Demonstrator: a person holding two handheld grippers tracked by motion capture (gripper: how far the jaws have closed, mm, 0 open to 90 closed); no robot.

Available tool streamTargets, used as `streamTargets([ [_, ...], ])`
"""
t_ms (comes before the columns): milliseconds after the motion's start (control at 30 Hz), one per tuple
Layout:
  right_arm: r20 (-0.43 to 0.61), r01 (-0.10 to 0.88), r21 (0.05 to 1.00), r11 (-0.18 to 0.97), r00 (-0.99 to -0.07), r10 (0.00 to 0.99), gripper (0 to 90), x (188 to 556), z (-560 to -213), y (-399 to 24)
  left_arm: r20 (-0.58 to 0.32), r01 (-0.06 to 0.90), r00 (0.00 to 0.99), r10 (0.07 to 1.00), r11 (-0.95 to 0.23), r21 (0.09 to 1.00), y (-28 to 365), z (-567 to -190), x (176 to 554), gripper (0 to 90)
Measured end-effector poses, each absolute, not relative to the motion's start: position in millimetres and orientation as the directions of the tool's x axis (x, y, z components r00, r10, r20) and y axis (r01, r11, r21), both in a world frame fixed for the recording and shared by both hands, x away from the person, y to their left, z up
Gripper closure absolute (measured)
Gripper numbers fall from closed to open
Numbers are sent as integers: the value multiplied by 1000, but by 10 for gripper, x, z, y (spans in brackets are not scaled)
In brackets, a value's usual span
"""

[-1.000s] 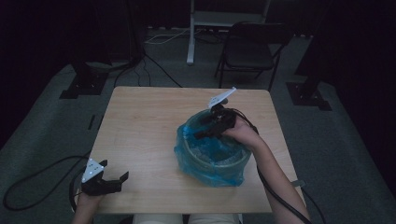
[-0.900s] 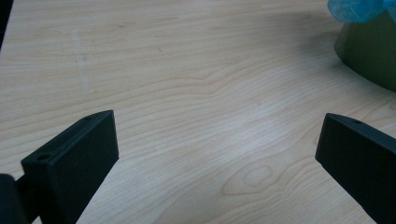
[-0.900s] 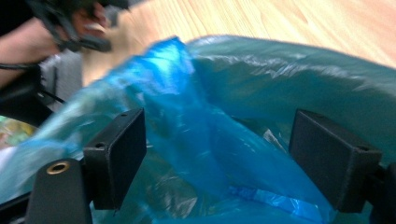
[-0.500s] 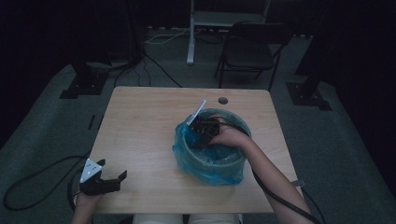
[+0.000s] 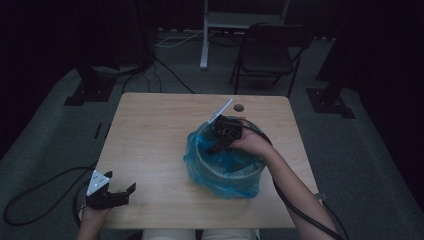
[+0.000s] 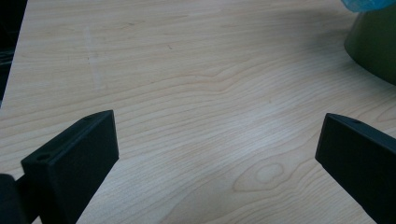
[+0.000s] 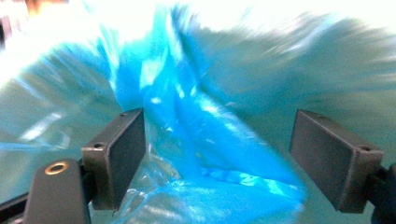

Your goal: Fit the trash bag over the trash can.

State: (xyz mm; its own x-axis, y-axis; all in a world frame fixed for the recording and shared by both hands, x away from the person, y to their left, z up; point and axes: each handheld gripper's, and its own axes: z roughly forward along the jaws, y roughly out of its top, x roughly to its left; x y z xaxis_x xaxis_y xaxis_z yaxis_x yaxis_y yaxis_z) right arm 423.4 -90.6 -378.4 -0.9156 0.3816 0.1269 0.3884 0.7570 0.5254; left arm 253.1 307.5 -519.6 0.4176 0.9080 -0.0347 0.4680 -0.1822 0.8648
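A round green bin [image 5: 226,165] lined with a blue plastic bag [image 5: 200,170] stands on the wooden table [image 5: 150,130], right of the middle. My right gripper [image 5: 214,148] reaches down into the bin's mouth from its far rim. Its jaws stand wide apart inside the bin, with folds of the blue bag [image 7: 205,140] ahead of them and nothing between them. My left gripper [image 5: 120,192] rests at the table's near left corner, open, over bare wood [image 6: 210,93]. The bin's green wall [image 6: 373,42] shows at the top right of the left gripper view.
A folding chair [image 5: 267,55] and a white stand [image 5: 205,35] are on the floor beyond the table. Black stand bases [image 5: 90,87] sit to the left and right [image 5: 330,97]. A cable hole [image 5: 239,107] lies near the table's far edge. A cable [image 5: 35,195] loops on the floor at the left.
My right gripper has come from the bin's far rim down into the bin, still open. The left gripper has stayed where it was.
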Motion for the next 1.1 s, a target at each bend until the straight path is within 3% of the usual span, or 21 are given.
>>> streamTargets([
  [333, 105, 397, 695, 600, -881, 462, 181, 4180, -3506, -1252, -35, 480, 418, 908, -188, 857, 3074, -5222, 2535, 0],
  [1100, 94, 390, 867, 311, -740, 666, 181, 3832, -3489, -2078, -43, 513, 412, 910, -193, 837, 3098, -5292, 2553, 0],
])
